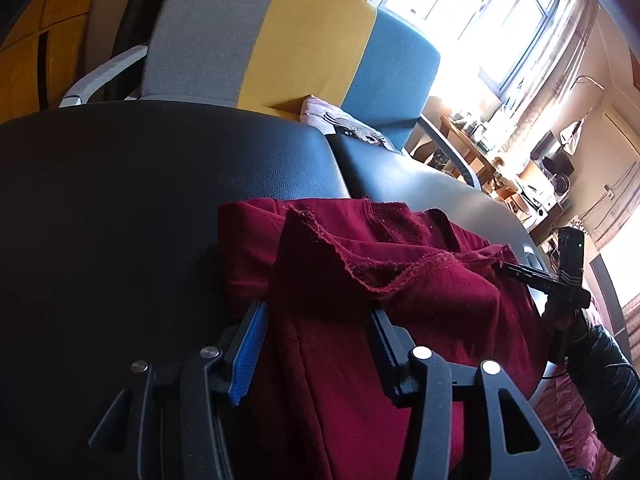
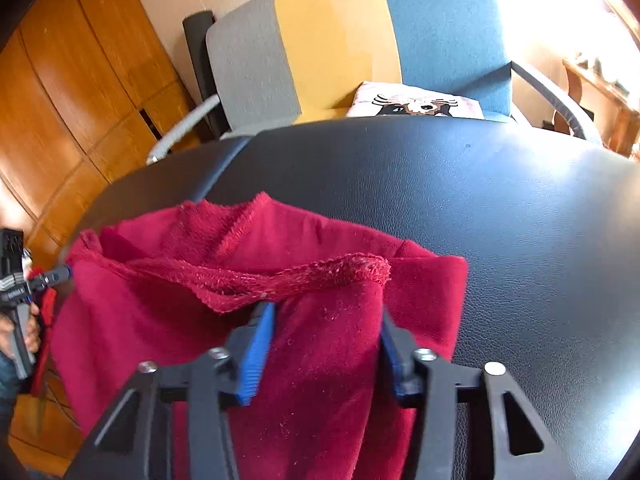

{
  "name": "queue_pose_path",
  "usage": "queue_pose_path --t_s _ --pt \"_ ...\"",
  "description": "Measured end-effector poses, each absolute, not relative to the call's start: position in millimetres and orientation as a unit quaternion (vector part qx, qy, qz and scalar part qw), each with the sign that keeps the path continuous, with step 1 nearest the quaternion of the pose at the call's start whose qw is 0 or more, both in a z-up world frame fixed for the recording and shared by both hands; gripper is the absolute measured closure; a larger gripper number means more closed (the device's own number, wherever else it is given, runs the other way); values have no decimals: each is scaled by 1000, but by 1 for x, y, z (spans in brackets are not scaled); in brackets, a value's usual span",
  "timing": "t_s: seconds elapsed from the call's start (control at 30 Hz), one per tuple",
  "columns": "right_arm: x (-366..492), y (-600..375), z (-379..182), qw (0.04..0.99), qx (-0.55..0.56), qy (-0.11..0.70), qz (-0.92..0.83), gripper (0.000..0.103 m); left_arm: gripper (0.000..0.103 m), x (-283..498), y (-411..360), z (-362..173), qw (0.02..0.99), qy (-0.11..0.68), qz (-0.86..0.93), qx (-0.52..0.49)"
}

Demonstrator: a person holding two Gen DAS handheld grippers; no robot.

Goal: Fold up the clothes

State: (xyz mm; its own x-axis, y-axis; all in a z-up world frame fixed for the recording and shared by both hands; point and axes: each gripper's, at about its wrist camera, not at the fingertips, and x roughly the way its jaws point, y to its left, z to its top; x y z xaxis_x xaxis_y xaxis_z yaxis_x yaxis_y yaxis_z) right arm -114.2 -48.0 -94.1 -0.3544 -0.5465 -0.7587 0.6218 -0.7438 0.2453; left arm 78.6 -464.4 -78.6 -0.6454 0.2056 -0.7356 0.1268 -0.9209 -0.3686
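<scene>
A dark red garment (image 1: 420, 288) lies bunched on the black padded table (image 1: 160, 180), with its raw-edged hem turned up and its lower part hanging over the near edge. In the left wrist view my left gripper (image 1: 316, 312) stands open, wide apart, with a fold of the cloth loose between its blue pads. In the right wrist view my right gripper (image 2: 326, 312) is shut on the other side of the red garment (image 2: 180, 320), which fills the gap between its pads. Each gripper also shows in the other's view: the right gripper (image 1: 560, 276) at the right, the left gripper (image 2: 24, 280) at the far left.
Behind the table (image 2: 500, 208) stands a grey, yellow and blue chair (image 2: 340, 40) with a white printed cloth (image 2: 416, 104) on its seat. A wooden wardrobe (image 2: 80, 100) fills the left. A bright window (image 1: 480, 12) and a cluttered desk (image 1: 500, 160) are at the right.
</scene>
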Motion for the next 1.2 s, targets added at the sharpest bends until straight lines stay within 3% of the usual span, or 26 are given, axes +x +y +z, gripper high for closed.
queue_pose_path --t_s 0.17,0.2,0.23,0.27,0.33,0.63,0.8,1.0,1.2 --pt "-109 -53 -98 345 435 76 -828 77 56 57 -464 -91 41 -193 878 -435" --pt "-107 -54 -98 344 433 85 -829 80 62 53 -463 -92 51 -196 874 -441" --pt "-105 -56 -97 345 430 92 -829 88 79 50 -461 -93 55 -196 871 -447" --pt "-102 -59 -94 345 425 100 -831 93 89 49 -459 -93 52 -190 871 -450" --pt "-96 -63 -87 344 413 114 -835 94 96 52 -456 -90 47 -185 875 -445" --pt "-65 -45 -19 360 336 85 -866 95 97 120 -474 -16 49 -242 918 -311" --pt "-60 -31 6 354 307 50 -882 95 97 132 -472 5 36 -233 931 -278" --pt "-83 -35 -5 329 323 21 -887 95 97 104 -484 -11 -3 -250 924 -290" --pt "-118 -48 -48 293 367 -5 -883 95 97 66 -497 -67 -58 -263 897 -351"
